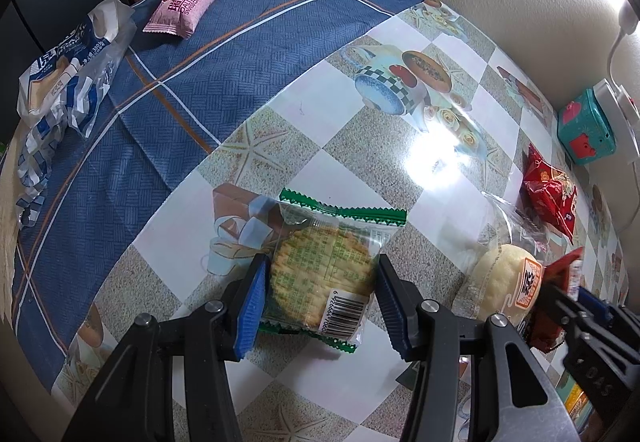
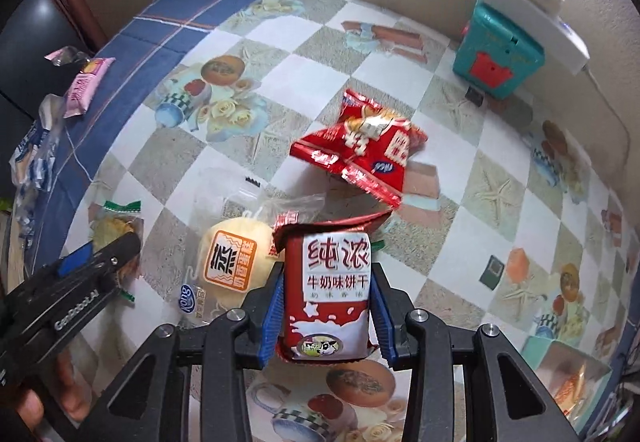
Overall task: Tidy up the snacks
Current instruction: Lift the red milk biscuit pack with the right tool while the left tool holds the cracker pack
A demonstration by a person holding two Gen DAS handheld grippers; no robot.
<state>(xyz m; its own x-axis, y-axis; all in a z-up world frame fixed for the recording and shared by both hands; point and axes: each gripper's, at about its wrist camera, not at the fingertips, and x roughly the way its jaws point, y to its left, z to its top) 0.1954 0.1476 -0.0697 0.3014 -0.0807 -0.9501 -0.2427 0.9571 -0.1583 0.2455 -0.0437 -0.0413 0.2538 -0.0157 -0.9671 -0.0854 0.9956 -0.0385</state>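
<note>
My left gripper (image 1: 320, 302) is shut on a clear cracker packet (image 1: 324, 270) with green zigzag ends, which rests on the patterned tablecloth (image 1: 360, 146). My right gripper (image 2: 328, 282) is shut on a red-and-white milk biscuit packet (image 2: 328, 290), held upright just above the table. A round pale bun (image 2: 236, 262) in a clear wrapper lies to the left of that packet, between the two grippers. Beyond it lies a crumpled red snack packet (image 2: 360, 146). In the right wrist view the left gripper (image 2: 100, 262) shows at the left edge with the cracker packet (image 2: 116, 226) under it.
A pink Swiss roll pack (image 1: 186, 6) and a blue-and-white bag (image 1: 60, 82) lie on the blue cloth at the far left. A teal box (image 2: 498, 50) and white power strip (image 2: 532, 14) stand by the wall. A clear box (image 2: 568, 374) sits at the near right.
</note>
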